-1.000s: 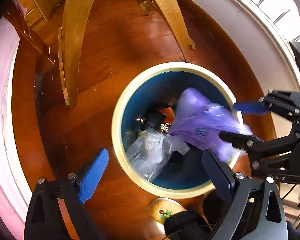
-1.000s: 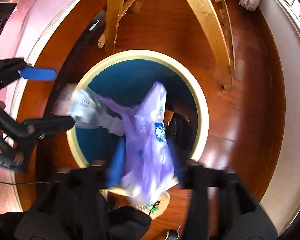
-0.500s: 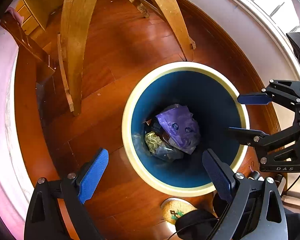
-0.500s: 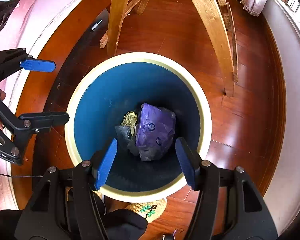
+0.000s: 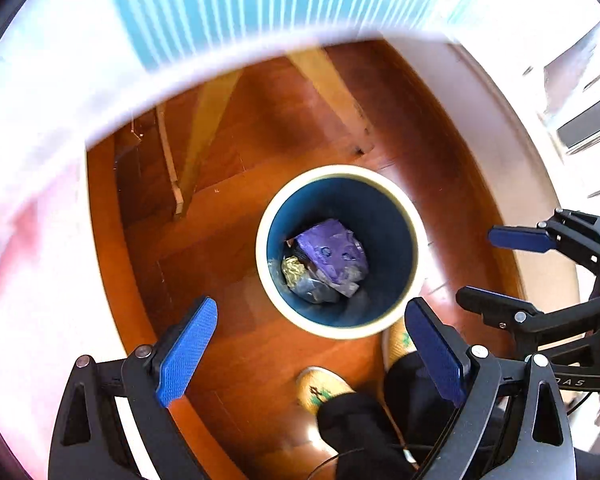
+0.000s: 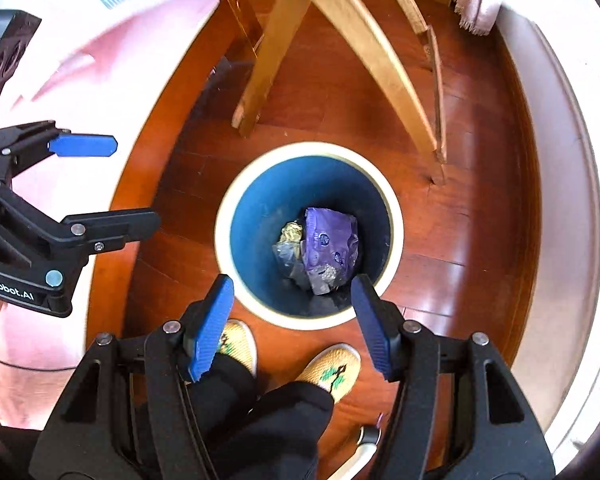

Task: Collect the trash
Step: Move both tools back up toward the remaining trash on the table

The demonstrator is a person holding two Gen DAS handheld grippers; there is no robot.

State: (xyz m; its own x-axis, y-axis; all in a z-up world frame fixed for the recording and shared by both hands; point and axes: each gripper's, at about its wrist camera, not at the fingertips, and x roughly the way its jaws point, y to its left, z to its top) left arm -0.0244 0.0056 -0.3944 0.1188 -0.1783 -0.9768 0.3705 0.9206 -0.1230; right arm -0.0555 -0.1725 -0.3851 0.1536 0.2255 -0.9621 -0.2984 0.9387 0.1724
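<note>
A round bin [image 5: 404,208] with a cream rim and blue inside stands on the wood floor; it also shows in the right wrist view [image 6: 392,216]. At its bottom lie a purple plastic bag [image 5: 332,250] [image 6: 330,240] and crumpled clear and gold wrappers [image 5: 296,272] [image 6: 288,240]. My left gripper [image 5: 312,328] is open and empty, high above the bin's near side. My right gripper [image 6: 292,300] is open and empty, also high above the bin's near rim. Each gripper shows from the side in the other's view, the right one [image 5: 496,268] and the left one [image 6: 128,184].
Wooden chair legs [image 6: 268,64] stand on the floor beyond the bin. A white and pink cloth edge [image 5: 40,160] hangs at the left and top. A pale wall base [image 6: 568,200] curves on the right. The person's yellow slippers [image 6: 332,372] are just before the bin.
The purple bag and clear wrapper dropped from the grippers into the bin. Both grippers have since risen well above it, so the bin looks smaller.
</note>
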